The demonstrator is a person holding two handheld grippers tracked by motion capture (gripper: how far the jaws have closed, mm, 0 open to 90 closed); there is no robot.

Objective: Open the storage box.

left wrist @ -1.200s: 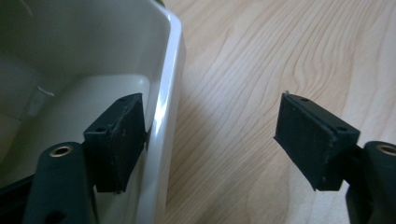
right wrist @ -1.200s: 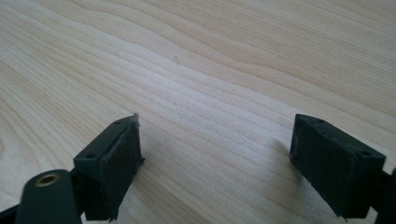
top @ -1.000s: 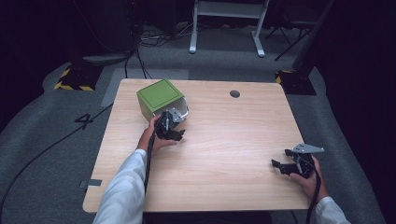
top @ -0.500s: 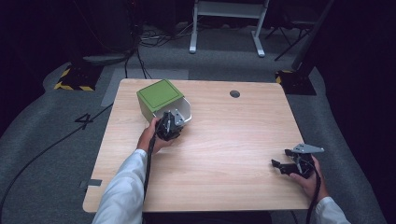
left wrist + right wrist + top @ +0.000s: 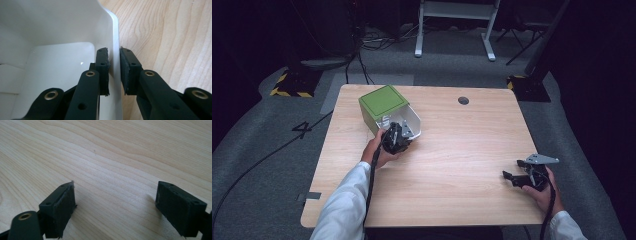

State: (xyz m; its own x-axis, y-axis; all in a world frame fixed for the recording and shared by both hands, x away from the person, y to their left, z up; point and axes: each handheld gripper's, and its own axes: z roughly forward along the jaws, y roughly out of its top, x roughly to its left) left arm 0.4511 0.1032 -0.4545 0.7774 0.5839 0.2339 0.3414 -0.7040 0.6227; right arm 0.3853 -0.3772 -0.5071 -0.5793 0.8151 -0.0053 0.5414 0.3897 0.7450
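Note:
A white open bin lies against a green-topped box at the table's back left. My left gripper sits at the bin's near rim. In the left gripper view its two black jaws are closed on the bin's thin white wall, one pad inside the bin and one outside over the wood. My right gripper rests low over the table near the front right corner. In the right gripper view it stands wide open above bare wood, with nothing between the fingers.
The wooden table has a small dark round hole near its back edge. A white metal frame and cables lie on the grey floor beyond the table.
My left gripper has moved forward to the bin's rim and closed on its wall. The right gripper has stayed where it was.

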